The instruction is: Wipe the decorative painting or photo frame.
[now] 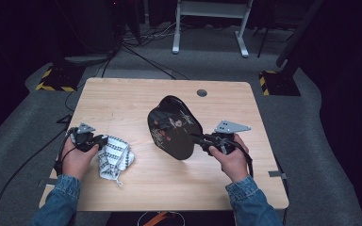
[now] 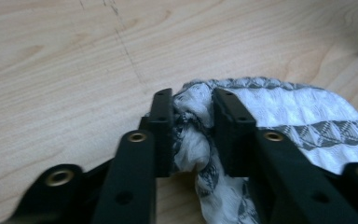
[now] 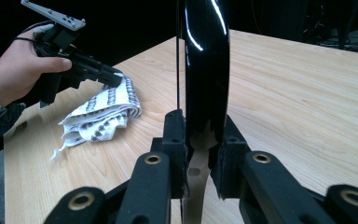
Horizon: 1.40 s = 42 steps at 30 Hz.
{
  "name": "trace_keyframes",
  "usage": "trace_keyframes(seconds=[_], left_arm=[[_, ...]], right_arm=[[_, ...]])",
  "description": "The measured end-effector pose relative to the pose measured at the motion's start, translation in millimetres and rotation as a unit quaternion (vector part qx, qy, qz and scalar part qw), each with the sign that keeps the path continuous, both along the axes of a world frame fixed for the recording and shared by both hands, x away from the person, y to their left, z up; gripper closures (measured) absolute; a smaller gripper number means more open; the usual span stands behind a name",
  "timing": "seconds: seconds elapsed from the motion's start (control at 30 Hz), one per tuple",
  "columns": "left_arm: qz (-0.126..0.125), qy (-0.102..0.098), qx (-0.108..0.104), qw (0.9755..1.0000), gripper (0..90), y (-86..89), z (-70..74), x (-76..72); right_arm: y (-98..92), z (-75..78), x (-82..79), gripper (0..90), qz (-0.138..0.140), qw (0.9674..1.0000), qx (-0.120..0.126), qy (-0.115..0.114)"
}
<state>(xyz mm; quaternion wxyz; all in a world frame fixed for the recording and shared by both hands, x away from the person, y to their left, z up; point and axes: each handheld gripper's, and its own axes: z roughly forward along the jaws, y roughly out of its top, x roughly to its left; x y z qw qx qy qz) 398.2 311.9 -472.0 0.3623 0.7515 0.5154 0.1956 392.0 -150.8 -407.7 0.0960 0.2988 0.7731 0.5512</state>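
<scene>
A glossy black plate (image 1: pixel 173 127) with a floral pattern is held tilted above the table's middle. My right gripper (image 1: pixel 202 140) is shut on its near rim; in the right gripper view the plate (image 3: pixel 204 70) stands on edge between the jaws. A white cloth with a grey woven pattern (image 1: pixel 114 157) lies crumpled on the table at the left. My left gripper (image 1: pixel 101 141) is shut on a bunched fold of that cloth (image 2: pixel 307 116), the fabric pinched between both pads (image 2: pixel 164 130). The left gripper (image 3: pixel 114 77) and its hand also appear far off in the right gripper view.
The wooden table (image 1: pixel 122 99) has a round cable hole (image 1: pixel 201 92) near its back edge. Beyond it, on grey carpet, stand a white desk frame (image 1: pixel 209 26) and yellow-black striped stand bases (image 1: pixel 56 80). Cables run across the floor.
</scene>
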Motion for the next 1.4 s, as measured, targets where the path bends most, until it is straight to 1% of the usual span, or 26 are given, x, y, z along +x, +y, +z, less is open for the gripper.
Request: trace_keyframes(seconds=[0.07,0.1,0.13,0.17,0.2,0.23,0.27,0.33,0.4,0.57,0.67,0.7,0.77,0.8,0.9,0.93,1.0,1.03,1.07,1.13,1.23,1.33,1.4], left_arm=[[0.003,-0.015,-0.013,0.9998,54.2,0.3,4.1,-1.0],[0.005,-0.021,-0.017,0.9996,51.6,0.0,6.2,-1.5],[0.001,-0.028,-0.028,0.9992,48.4,-0.5,10.0,-2.4],[-0.003,-0.027,-0.047,0.9985,46.0,-1.0,13.2,-3.4],[-0.009,-0.026,-0.065,0.9975,45.6,-1.0,16.9,-4.3],[-0.01,-0.028,-0.072,0.997,45.3,-1.3,19.6,-5.3],[-0.012,-0.033,-0.074,0.9966,45.0,-2.1,23.2,-6.7],[-0.022,-0.043,-0.07,0.9964,43.8,-6.1,30.3,-9.3],[-0.034,-0.047,-0.076,0.9954,43.2,-11.4,34.7,-10.3],[-0.075,-0.055,-0.075,0.9928,41.7,-33.7,45.4,-10.9],[-0.099,-0.06,-0.088,0.9893,41.3,-48.2,50.1,-8.6],[-0.106,-0.06,-0.093,0.9883,41.3,-52.3,50.3,-7.2],[-0.113,-0.059,-0.094,0.9873,41.2,-59.7,50.1,-5.1],[-0.123,-0.059,-0.092,0.9864,41.2,-65.3,49.9,-2.6],[-0.138,-0.059,-0.088,0.9847,40.7,-76.9,49.8,3.1],[-0.138,-0.059,-0.088,0.9847,40.5,-76.9,49.8,3.1],[-0.145,-0.058,-0.09,0.9837,40.4,-83.1,49.5,7.0],[-0.147,-0.058,-0.09,0.9833,40.3,-85.8,49.1,9.3],[-0.149,-0.058,-0.089,0.9831,40.3,-88.1,48.6,11.7],[-0.156,-0.057,-0.089,0.9821,39.8,-93.2,46.9,17.6],[-0.161,-0.055,-0.089,0.9814,38.6,-100.0,44.4,26.3],[-0.171,-0.058,-0.087,0.9797,38.0,-106.4,42.9,34.0],[-0.174,-0.055,-0.092,0.979,37.0,-110.8,41.9,37.6]], right_arm=[[-0.2,-0.2,0.1,78.0,-0.001,1.0,0.0,0.0],[-0.3,-0.2,0.0,77.8,-0.001,1.0,0.0,0.0],[-0.3,-0.1,-0.1,77.1,-0.002,1.0,0.0,0.0],[-0.3,0.2,-0.5,76.2,-0.003,1.0,-0.002,-0.001],[-0.2,0.3,-0.6,75.0,-0.005,1.0,-0.002,-0.002],[-0.2,0.6,-0.8,73.6,-0.006,1.0,-0.002,-0.002],[-0.2,0.9,-1.1,72.9,-0.007,1.0,-0.002,-0.003],[0.1,2.0,-1.9,70.2,-0.009,0.9999,-0.005,-0.008],[-0.1,3.5,-3.1,67.3,-0.012,0.9998,-0.005,-0.014],[-1.2,5.9,-7.0,60.5,-0.024,0.9993,-0.008,-0.026],[-2.8,7.7,-9.9,57.5,-0.033,0.9988,-0.008,-0.035],[-3.5,8.9,-11.6,56.2,-0.04,0.9983,-0.01,-0.04],[-4.5,10.7,-14.9,55.0,-0.048,0.9978,-0.01,-0.044],[-5.1,11.3,-16.2,54.7,-0.049,0.9977,-0.01,-0.045],[-7.4,13.9,-23.1,54.2,-0.06,0.9969,-0.017,-0.047],[-7.4,13.9,-23.1,54.2,-0.06,0.9969,-0.017,-0.047],[-8.8,14.4,-25.4,53.7,-0.067,0.9963,-0.021,-0.05],[-10.2,14.0,-27.3,53.6,-0.075,0.9956,-0.023,-0.051],[-10.2,14.0,-27.3,53.6,-0.075,0.9956,-0.023,-0.051],[-11.2,12.6,-28.7,53.4,-0.081,0.9952,-0.027,-0.048],[-11.2,10.8,-30.9,52.8,-0.086,0.9948,-0.032,-0.044],[-10.3,10.2,-32.6,51.8,-0.09,0.9945,-0.034,-0.042],[-9.0,9.6,-33.4,51.1,-0.095,0.9941,-0.035,-0.04]])
